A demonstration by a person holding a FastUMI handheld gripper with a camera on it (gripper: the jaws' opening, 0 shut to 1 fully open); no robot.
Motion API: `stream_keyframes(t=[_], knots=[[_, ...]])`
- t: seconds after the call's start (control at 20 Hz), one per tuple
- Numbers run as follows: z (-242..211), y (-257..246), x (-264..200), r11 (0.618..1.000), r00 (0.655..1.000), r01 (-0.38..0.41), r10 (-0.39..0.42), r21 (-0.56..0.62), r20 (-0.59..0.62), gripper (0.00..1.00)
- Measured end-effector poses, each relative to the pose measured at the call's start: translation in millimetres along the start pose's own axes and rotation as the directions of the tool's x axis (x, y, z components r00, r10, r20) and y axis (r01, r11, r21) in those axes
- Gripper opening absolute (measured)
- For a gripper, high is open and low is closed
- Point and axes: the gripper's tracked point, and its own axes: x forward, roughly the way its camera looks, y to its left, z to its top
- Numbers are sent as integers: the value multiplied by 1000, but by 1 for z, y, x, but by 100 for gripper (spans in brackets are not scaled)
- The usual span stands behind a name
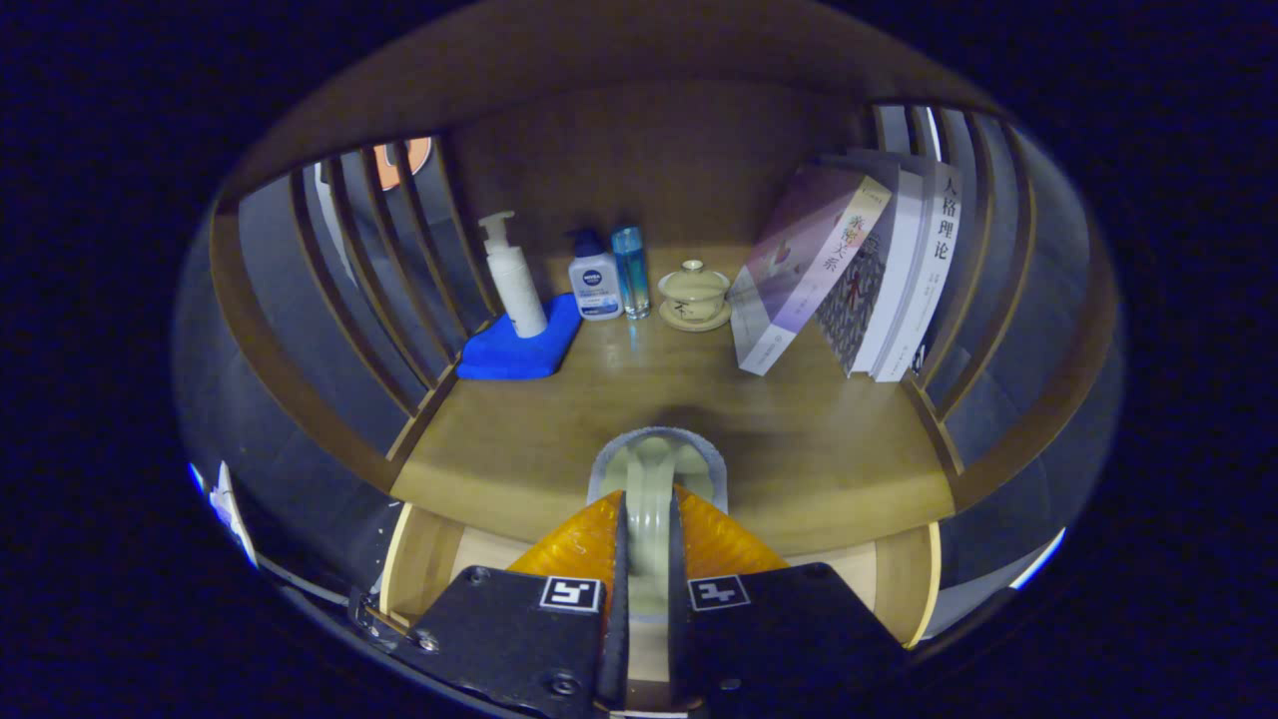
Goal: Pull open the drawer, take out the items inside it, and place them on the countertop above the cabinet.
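Jaws clamp pale tube (pixel 654 479), long axis pointing ahead over countertop (pixel 799 439).

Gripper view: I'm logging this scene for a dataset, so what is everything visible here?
Pump bottle: one, white, standing on the cloth.
Cloth: one, blue, back left of the countertop.
Squat bottle: one, white with a blue cap, right of the pump bottle.
Slim bottle: one, clear blue, beside the squat bottle.
Lidded cup: one, beige, on a saucer.
Books: several, leaning right of the cup.
Countertop: one, wooden.
Drawer: one, pale wood, open below the countertop.
Flat item: one, pale green, grey-rimmed.
Gripper: fingers closed on the flat item.
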Motion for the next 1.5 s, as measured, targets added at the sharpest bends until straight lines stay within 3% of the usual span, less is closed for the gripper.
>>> stream_keyframes(t=[1.05, 1.35, 1.5], knots=[[45, -2, 99, 998, 998, 55, -54, 6, -39, 21], [47, -3, 78, 998, 998, 59, -59, 6, -5, 43], [44, 7, 55, 1000, 1000, 15, -14, -14, 19, 56]])
